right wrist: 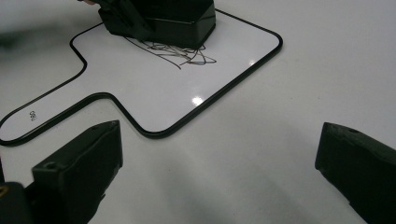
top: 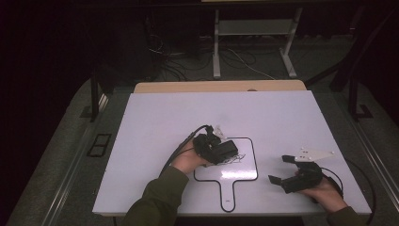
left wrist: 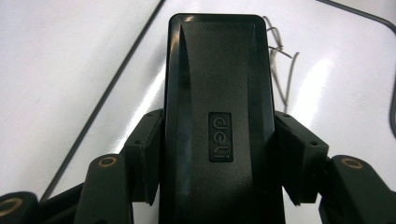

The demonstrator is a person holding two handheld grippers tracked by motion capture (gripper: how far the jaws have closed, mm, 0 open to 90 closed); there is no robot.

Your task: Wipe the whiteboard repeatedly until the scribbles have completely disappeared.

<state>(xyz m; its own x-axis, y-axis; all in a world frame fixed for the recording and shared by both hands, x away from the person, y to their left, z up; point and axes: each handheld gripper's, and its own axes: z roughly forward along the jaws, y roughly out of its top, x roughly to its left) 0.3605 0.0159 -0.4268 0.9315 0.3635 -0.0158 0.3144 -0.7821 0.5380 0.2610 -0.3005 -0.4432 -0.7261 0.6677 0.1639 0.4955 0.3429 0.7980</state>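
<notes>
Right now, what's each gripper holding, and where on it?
Left gripper clamps the black eraser by its two long sides. Right gripper is open, holding nothing.

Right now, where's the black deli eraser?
High view: the black deli whiteboard eraser sits clamped in the left gripper, on the scribble of the small handled whiteboard.

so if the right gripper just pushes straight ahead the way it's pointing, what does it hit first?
Probably the small whiteboard: its black rim lies just beyond the open right gripper. The eraser in the left gripper sits farther on. Depth is hard to judge.
</notes>
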